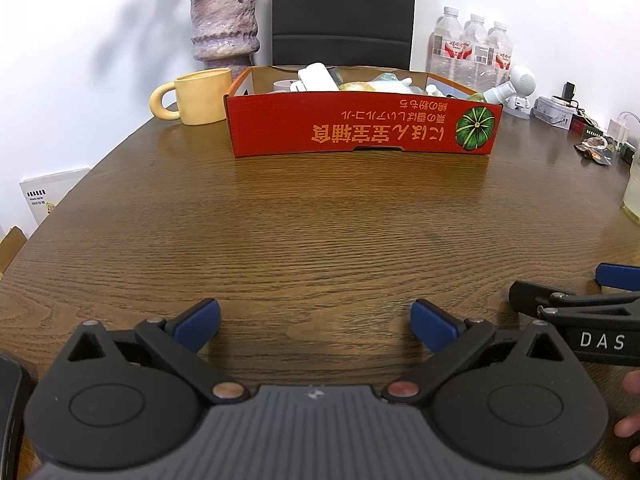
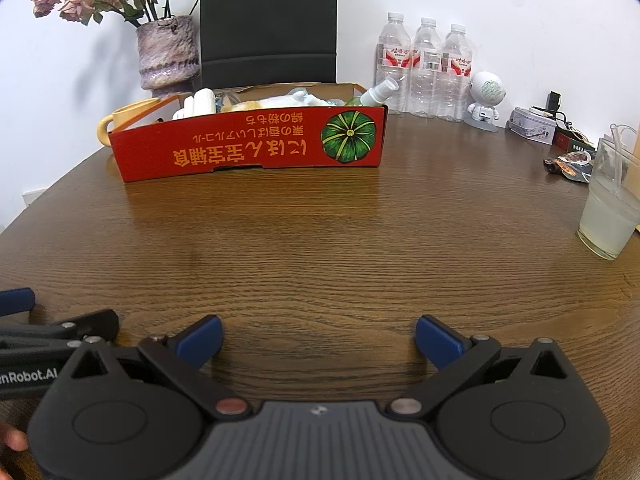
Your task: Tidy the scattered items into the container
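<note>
Both grippers low over the table, side by side, empty.

The left gripper (image 1: pixel 315 322) and right gripper (image 2: pixel 319 338) sit level just above the wooden table (image 2: pixel 320 248), blue fingers spread wide, holding nothing. Beyond bare wood, the red box (image 1: pixel 360 128) stands at the far side, with white and pale items (image 2: pixel 280 101) inside it.

We have bare table (image 1: pixel 320 220) between us and the red box (image 1: pixel 362 126). A mug (image 1: pixel 196 96) and vase (image 1: pixel 224 24) crowd its left; bottles (image 2: pixel 424 68) and a glass (image 2: pixel 610 204) block the right.
</note>
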